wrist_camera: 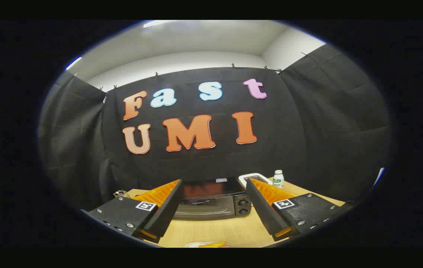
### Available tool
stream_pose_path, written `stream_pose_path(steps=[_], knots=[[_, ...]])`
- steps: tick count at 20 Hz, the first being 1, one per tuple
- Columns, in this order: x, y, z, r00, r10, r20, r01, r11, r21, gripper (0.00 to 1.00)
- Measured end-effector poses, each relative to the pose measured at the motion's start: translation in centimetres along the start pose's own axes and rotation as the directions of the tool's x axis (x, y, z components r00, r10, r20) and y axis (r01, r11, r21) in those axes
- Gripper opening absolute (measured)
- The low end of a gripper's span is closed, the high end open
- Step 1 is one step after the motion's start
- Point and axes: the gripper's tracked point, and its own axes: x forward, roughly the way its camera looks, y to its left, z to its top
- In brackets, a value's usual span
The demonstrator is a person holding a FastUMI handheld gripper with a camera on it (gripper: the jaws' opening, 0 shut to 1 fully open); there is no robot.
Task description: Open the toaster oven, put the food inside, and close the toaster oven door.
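Here the jaws of the gripper (pixel 213 208) stand spread with nothing between them, above the wooden bench (pixel 215 230). Just beyond them sits the toaster oven (pixel 213 203), its door shut. A small white bottle (pixel 278 179) stands behind it to the right.

one toaster oven (pixel 211 201), one bottle (pixel 278 179), one tray (pixel 255 178)

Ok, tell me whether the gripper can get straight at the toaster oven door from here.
Probably yes. The gripper is open, and the toaster oven sits just beyond its fingers, door shut and facing them. Only bare wooden table lies between.
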Motion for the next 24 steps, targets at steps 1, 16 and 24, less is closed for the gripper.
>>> stream_pose_path(steps=[1,16,24], knots=[[0.5,0.0,-0.4,1.000,0.001,-0.011,-0.001,1.000,0.003,0.99],[2.4,0.5,-3.5,0.999,0.040,0.013,-0.039,0.999,-0.015,0.98],[6.0,1.2,-5.0,0.998,0.042,-0.036,-0.042,0.999,-0.017,0.99]])
